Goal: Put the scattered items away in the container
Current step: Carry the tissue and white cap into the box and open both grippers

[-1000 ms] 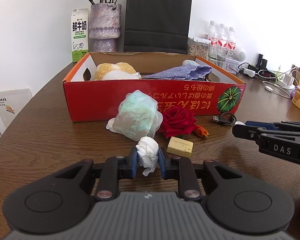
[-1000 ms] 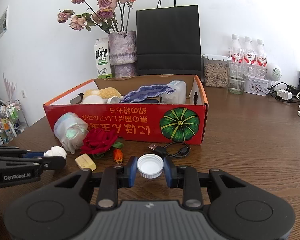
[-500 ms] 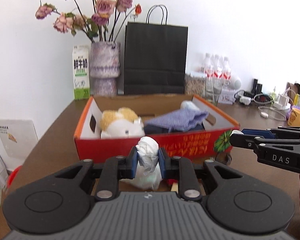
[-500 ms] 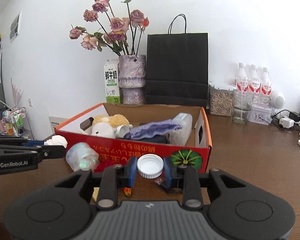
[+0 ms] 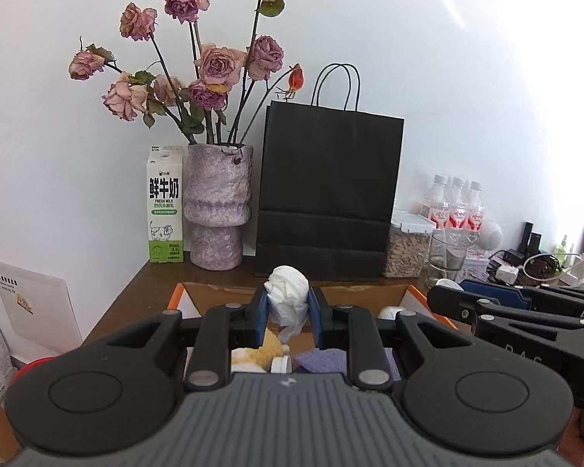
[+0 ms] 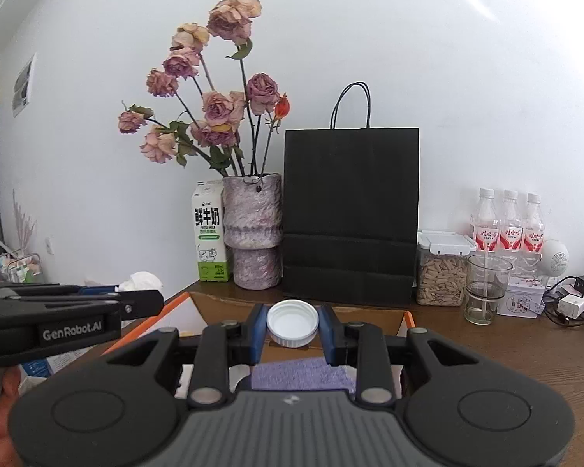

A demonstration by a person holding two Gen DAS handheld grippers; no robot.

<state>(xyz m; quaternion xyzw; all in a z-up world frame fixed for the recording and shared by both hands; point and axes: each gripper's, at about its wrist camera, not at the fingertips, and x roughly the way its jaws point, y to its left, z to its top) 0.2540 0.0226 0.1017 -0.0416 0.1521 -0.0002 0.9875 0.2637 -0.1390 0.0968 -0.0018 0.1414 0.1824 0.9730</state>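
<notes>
My left gripper point(image 5: 288, 307) is shut on a crumpled white tissue wad point(image 5: 288, 292), held above the open cardboard box point(image 5: 218, 292). Under it in the box lie a yellow plush toy point(image 5: 259, 352) and a purple cloth point(image 5: 323, 360). My right gripper point(image 6: 292, 330) is shut on a white bottle cap point(image 6: 292, 321), also over the box point(image 6: 229, 301), with the purple cloth point(image 6: 299, 375) below it. The left gripper shows at the left of the right wrist view, the tissue wad point(image 6: 142, 281) at its tip. The right gripper's fingers point(image 5: 486, 305) reach in from the right of the left wrist view.
Behind the box stand a milk carton point(image 5: 164, 210), a vase of dried roses point(image 5: 218, 206), a black paper bag point(image 5: 327, 194), a jar of seeds point(image 6: 442, 272), a glass point(image 6: 486, 288) and three bottles point(image 6: 508, 222). Cables and chargers point(image 6: 572, 303) lie at the right.
Both grippers have risen from the table in front of the box and moved forward over it, each keeping its item. The loose items on the table have dropped out of view.
</notes>
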